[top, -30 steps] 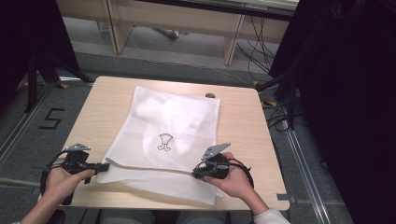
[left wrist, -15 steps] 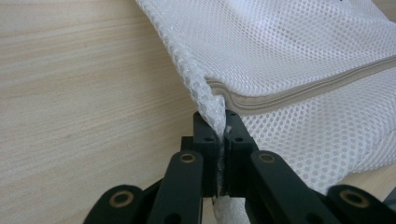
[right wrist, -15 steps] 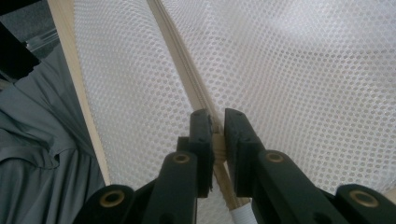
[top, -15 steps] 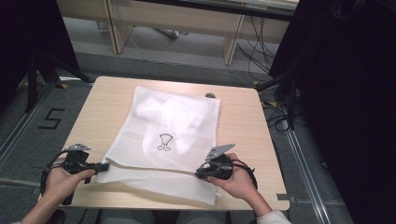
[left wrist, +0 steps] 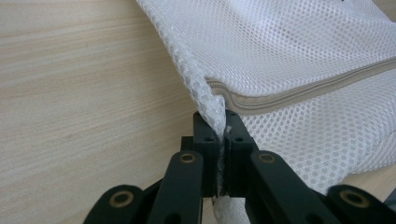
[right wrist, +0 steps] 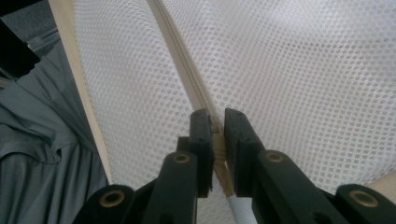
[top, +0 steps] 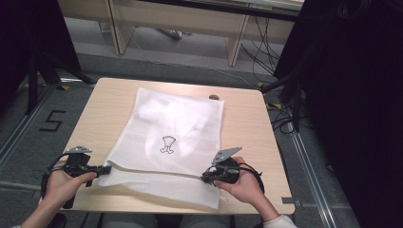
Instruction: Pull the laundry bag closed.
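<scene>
While the mesh bag lies flat mid-table, left gripper pinches its corner and right gripper clamps its zipper; soft, light, floppy netting seems best held by those firmer seams.

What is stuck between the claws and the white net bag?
Nothing. The left claw is shut right on the corner edge of the white mesh zip bag, and the right claw is shut on the bag's beige zipper strip. The bag lies flat on the light wooden table.
</scene>
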Available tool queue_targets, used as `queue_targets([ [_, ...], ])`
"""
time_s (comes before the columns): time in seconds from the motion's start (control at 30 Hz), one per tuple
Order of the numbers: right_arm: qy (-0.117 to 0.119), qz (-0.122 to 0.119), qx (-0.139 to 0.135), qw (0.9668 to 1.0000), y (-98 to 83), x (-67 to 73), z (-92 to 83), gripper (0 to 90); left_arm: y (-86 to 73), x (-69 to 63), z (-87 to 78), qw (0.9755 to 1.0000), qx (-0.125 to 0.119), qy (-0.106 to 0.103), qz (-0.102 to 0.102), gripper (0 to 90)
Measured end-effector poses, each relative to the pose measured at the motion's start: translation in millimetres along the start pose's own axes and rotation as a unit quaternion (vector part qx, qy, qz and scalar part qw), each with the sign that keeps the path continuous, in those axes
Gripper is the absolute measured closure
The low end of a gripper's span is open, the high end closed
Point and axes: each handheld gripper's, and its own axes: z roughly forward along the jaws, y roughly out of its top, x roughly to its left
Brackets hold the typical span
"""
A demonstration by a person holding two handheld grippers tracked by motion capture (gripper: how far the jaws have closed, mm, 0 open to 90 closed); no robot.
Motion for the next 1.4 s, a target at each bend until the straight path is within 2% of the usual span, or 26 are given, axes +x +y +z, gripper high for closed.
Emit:
queue_targets([
  [0.03,0.001,0.005,-0.001,1.0,-0.9,0.7,-0.1,82.8,0.0,-0.5,0.9,1.0,-0.004,0.002,-0.006,85.7],
  [0.07,0.005,-0.006,-0.004,1.0,-1.4,-2.0,-0.7,82.7,0.2,-0.5,1.1,1.0,-0.004,0.004,-0.008,85.7],
  [0.1,0.002,0.005,-0.003,1.0,-2.6,-0.9,-1.8,82.7,0.2,-0.5,1.1,1.0,-0.004,0.003,-0.007,85.7],
  [0.13,-0.002,0.007,-0.004,1.0,-3.7,-1.8,-3.5,82.7,0.2,0.2,0.2,1.0,0.001,-0.001,0.0,85.7],
  [0.33,-0.002,0.011,-0.006,0.9999,-9.4,-3.8,-8.1,82.8,0.4,0.5,0.2,1.0,0.003,-0.001,0.002,85.6],
  [0.37,0.003,0.004,-0.007,1.0,-10.0,-5.6,-7.9,82.8,0.1,0.3,0.7,1.0,0.001,0.001,0.001,85.6],
  [0.4,-0.001,0.014,-0.003,0.9999,-11.0,-4.5,-9.8,82.7,0.1,0.1,0.9,1.0,0.0,0.002,0.001,85.6],
  [0.47,0.001,0.008,-0.005,1.0,-12.8,-6.0,-10.2,82.8,0.1,0.5,0.7,1.0,0.002,0.002,0.002,85.6],
  [0.53,-0.002,0.017,0.001,0.9999,-15.4,-5.8,-11.9,82.8,0.2,0.2,1.7,1.0,-0.001,0.0,-0.004,85.7],
  [0.63,-0.001,0.015,-0.001,0.9999,-19.3,-9.0,-12.9,82.8,0.2,1.0,1.2,1.0,0.004,-0.001,-0.002,85.6],
  [0.67,0.0,0.02,0.001,0.9998,-21.4,-9.9,-14.7,82.8,0.0,-0.2,2.5,0.9999,-0.004,0.002,-0.011,85.6],
  [0.7,0.0,0.02,0.001,0.9998,-21.4,-9.9,-14.7,82.8,0.0,-0.8,1.9,1.0,-0.004,0.001,-0.009,85.6],
  [0.73,-0.002,0.023,0.003,0.9997,-22.6,-9.8,-15.5,82.8,0.0,0.7,0.7,1.0,0.003,0.0,0.003,85.6],
  [0.77,0.0,0.018,0.004,0.9998,-23.5,-11.1,-15.3,82.8,0.0,0.5,1.0,1.0,0.001,-0.001,-0.001,85.6],
  [0.9,-0.002,0.03,0.013,0.9995,-27.1,-10.8,-14.2,82.7,0.2,0.1,0.9,1.0,0.001,-0.001,0.0,85.6],
  [0.97,0.005,0.014,0.019,0.9997,-27.8,-13.5,-13.1,82.7,0.5,0.2,0.4,1.0,0.001,-0.004,0.0,85.6],
  [1.03,0.004,0.017,0.028,0.9995,-28.7,-13.7,-12.5,82.7,0.5,-0.6,0.7,1.0,-0.001,0.0,0.001,85.6],
  [1.1,0.007,0.0,0.029,0.9996,-28.6,-15.5,-10.1,82.7,0.3,0.7,0.7,1.0,0.002,-0.002,-0.001,85.6],
  [1.13,0.002,-0.002,0.034,0.9994,-28.7,-15.7,-9.9,82.7,0.1,-0.5,2.3,0.9999,-0.006,0.001,-0.012,85.6],
  [1.2,0.005,0.006,0.036,0.9993,-29.7,-15.2,-10.5,82.7,0.3,-1.0,2.1,0.9999,-0.009,0.002,-0.012,85.6],
  [1.23,0.001,0.006,0.037,0.9993,-29.8,-15.0,-11.0,82.7,0.5,0.8,0.1,1.0,0.002,-0.001,0.002,85.6],
  [1.3,0.006,0.006,0.037,0.9993,-30.0,-16.1,-10.1,82.7,0.1,-0.8,2.3,0.9999,-0.008,0.003,-0.014,85.6],
  [1.33,0.006,0.005,0.038,0.9992,-30.1,-16.4,-10.1,82.7,0.1,-0.8,2.3,0.9999,-0.008,0.001,-0.014,85.6],
  [1.37,0.007,0.005,0.039,0.9992,-30.2,-16.5,-10.0,82.7,0.2,0.6,0.9,1.0,-0.001,-0.002,-0.003,85.6],
  [1.4,0.007,0.002,0.039,0.9992,-30.3,-16.8,-9.7,82.7,0.2,-0.6,2.3,0.9999,-0.007,0.001,-0.013,85.6],
])
